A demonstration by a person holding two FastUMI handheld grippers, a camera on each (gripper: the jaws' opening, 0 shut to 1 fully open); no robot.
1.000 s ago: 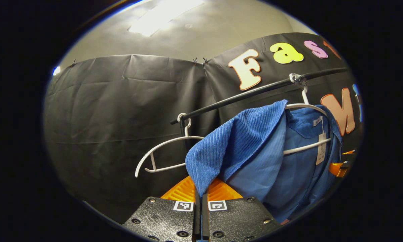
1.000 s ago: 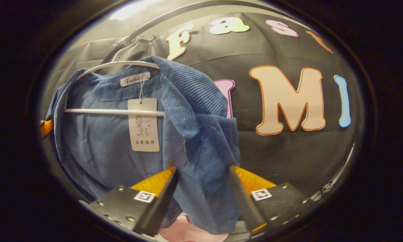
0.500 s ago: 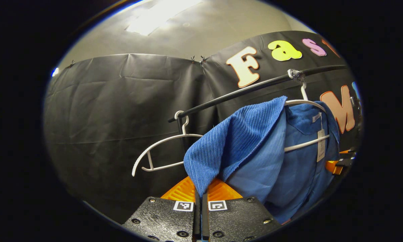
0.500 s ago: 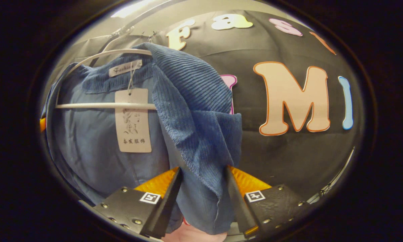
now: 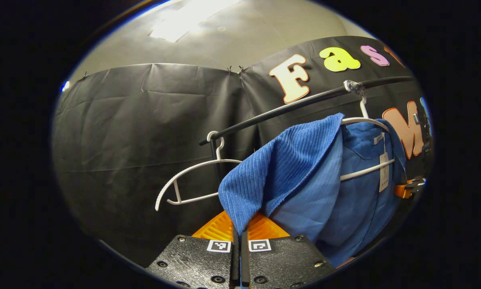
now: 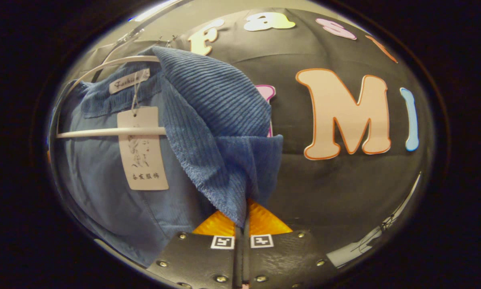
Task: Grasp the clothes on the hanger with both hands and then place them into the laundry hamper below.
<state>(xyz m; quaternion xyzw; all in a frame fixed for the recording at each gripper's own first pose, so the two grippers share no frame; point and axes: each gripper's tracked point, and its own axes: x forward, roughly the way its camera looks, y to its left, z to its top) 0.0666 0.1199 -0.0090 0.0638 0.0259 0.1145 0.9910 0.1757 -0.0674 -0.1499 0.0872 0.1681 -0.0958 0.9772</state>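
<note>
The blue ribbed garment point(image 5: 304, 176) is hanging on a white hanger point(image 5: 365, 120), its shoulders pulled outward and a paper tag point(image 6: 142, 148) dangling from its collar.

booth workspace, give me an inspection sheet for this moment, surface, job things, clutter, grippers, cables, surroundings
surface: nothing seen
job's things: blue garment hangs on a white hanger hooked over a black rail; a paper tag dangles at its collar; hamper nothing seen
clutter: empty white hanger on the same rail, beside the garment
grippers: left gripper shut on a ribbed fold of the garment; right gripper shut on the fold at the other side
cables: nothing seen
surroundings: black cloth wall, pale ceiling with a light panel
</note>
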